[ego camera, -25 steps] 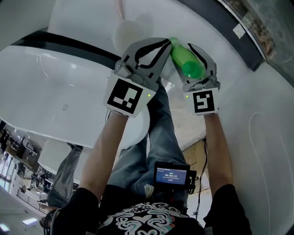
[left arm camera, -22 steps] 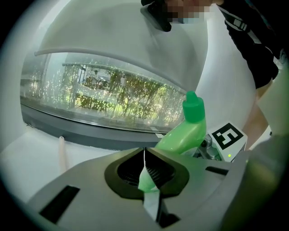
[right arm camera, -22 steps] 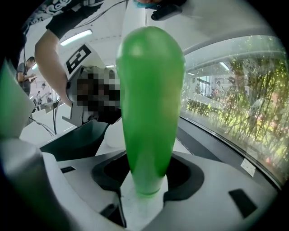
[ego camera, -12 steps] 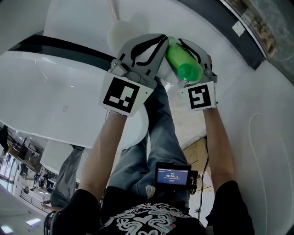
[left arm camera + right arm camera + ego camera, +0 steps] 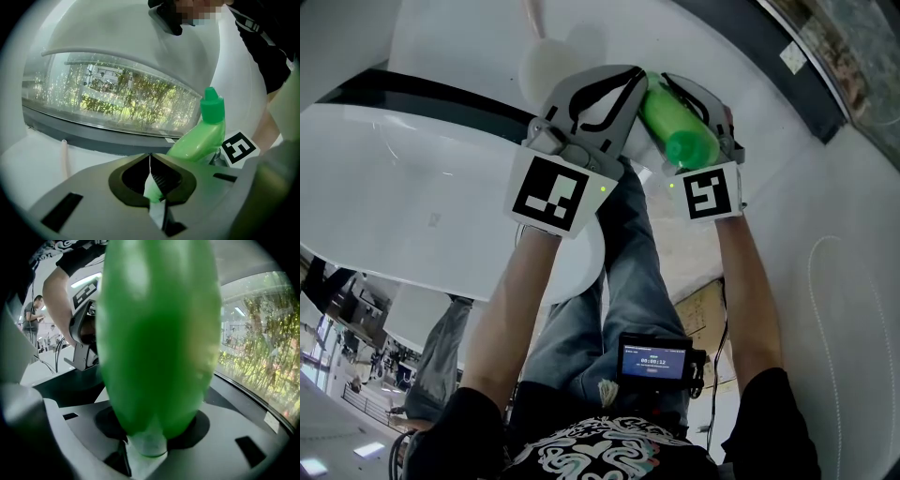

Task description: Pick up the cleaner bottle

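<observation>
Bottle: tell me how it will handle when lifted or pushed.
The bottle looks glossy and smooth, so it may slip in the jaws of the right gripper. Its rounded body would probably roll if laid down. Its fill, hence its weight, cannot be told.

Bright green cleaner bottle [image 5: 678,127], pale grey left gripper [image 5: 630,80], black-and-white square markers [image 5: 551,192], blue jeans [image 5: 619,272], white curved surface [image 5: 412,169]

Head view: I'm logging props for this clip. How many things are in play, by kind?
Green plastic cleaner bottle: 1
Hand-held gripper, grey with a marker cube: 2 (left, right)
Small black screen device at the waist: 1
Total: 4
</observation>
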